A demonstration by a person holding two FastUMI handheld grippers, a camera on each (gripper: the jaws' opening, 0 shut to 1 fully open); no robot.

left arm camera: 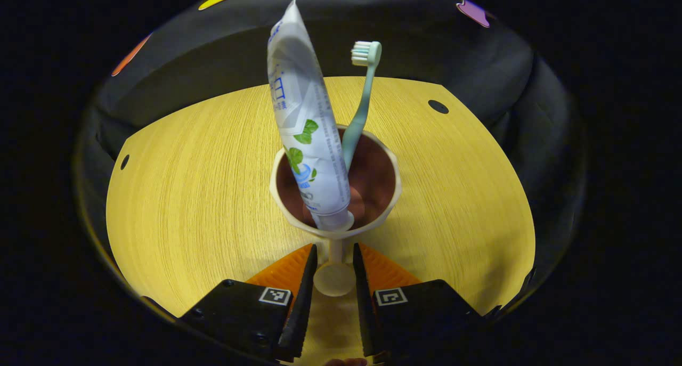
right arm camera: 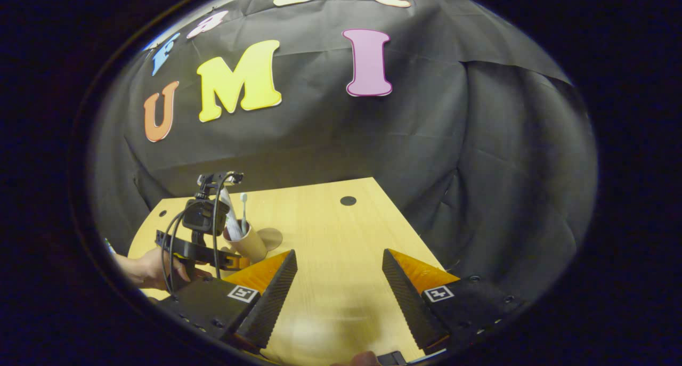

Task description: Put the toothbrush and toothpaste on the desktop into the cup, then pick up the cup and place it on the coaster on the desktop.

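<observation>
In the left gripper view, the left hand-held gripper [left arm camera: 333, 273] has its two fingers narrowed onto the small handle of the cream plastic cup with a dark brown inside [left arm camera: 334, 195], seemingly pinching it, a thin stiff grip point on a light cup made top-heavy by its tall contents. In the cup stand the soft white toothpaste tube with green leaf print [left arm camera: 305, 126], whose blue lettering is too small to read, and the slim pale green toothbrush [left arm camera: 362, 102], both leaning on the rim and likely to shift if tilted. Farther off on the light wooden counter [right arm camera: 330, 238], the cup sits just beside a round flat brownish coaster [right arm camera: 270, 238], and the right hand-held gripper [right arm camera: 338, 281] hangs spread and empty.
</observation>
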